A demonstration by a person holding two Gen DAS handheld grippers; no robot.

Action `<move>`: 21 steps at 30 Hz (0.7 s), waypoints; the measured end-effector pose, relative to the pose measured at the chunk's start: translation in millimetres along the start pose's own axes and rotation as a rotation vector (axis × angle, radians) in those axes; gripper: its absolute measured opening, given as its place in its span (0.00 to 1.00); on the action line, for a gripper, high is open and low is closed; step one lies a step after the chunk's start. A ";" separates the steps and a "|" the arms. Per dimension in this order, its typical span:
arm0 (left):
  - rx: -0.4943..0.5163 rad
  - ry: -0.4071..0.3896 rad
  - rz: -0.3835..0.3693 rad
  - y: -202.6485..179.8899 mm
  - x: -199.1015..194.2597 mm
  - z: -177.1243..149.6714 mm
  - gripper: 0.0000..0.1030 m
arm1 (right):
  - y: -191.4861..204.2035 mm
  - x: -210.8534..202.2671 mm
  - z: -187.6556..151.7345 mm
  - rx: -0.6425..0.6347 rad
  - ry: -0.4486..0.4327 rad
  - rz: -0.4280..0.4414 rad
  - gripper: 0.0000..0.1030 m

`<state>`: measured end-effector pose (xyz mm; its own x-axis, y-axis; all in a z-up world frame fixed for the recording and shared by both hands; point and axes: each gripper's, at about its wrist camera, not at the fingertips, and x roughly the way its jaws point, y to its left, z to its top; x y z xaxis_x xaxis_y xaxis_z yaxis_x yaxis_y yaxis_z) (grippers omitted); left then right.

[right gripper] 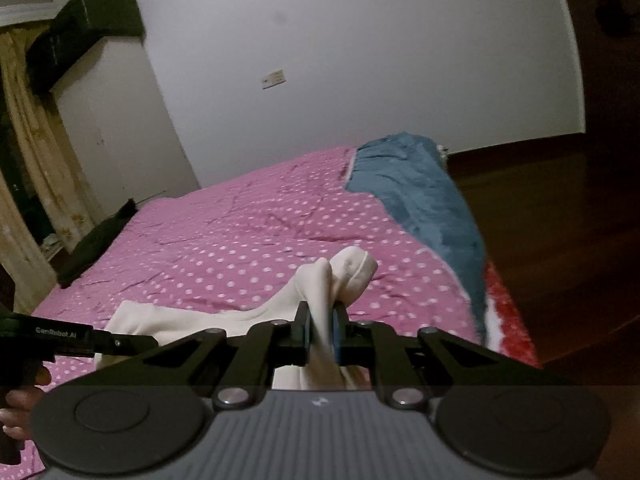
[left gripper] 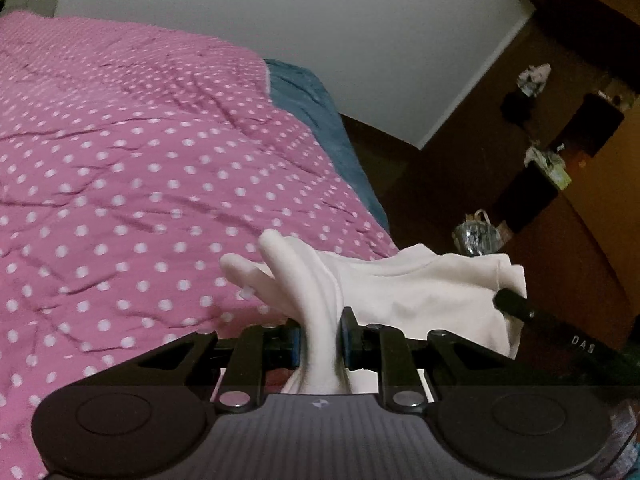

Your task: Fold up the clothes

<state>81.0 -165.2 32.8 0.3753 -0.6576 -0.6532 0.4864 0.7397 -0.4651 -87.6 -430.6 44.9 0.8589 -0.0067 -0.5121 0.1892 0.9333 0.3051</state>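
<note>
Both tools (left gripper: 320,340) (right gripper: 321,330) clamp white garment (left gripper: 420,296).

Bed (right gripper: 240,240) under pink dotted quilt (left gripper: 120,180), blue blanket (right gripper: 420,192) alongside

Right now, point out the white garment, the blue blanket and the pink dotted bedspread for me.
white garment (left gripper: 420,288), left wrist view, on its flat spread part.
blue blanket (right gripper: 416,188), right wrist view, on its middle folds.
pink dotted bedspread (left gripper: 120,168), left wrist view, on bare wrinkled cloth.

Open pink bedspread (right gripper: 240,240) ahead, blue blanket (right gripper: 424,200) right, dark cushion (right gripper: 96,240) left
</note>
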 end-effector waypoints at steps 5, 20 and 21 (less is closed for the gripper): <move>0.052 0.004 0.017 -19.5 9.9 -4.9 0.19 | -13.4 -5.3 -3.7 0.017 -0.010 -0.032 0.09; 0.149 -0.008 0.073 -47.1 23.1 -10.4 0.19 | -23.2 -8.5 -4.0 0.012 -0.023 -0.079 0.09; 0.153 -0.009 0.081 -48.3 23.6 -10.1 0.20 | -23.4 -8.4 -4.2 0.009 -0.024 -0.083 0.09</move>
<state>58.5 -215.0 33.8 0.4252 -0.5985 -0.6790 0.5683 0.7604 -0.3143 -101.2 -450.8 38.6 0.8514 -0.0926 -0.5163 0.2642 0.9260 0.2697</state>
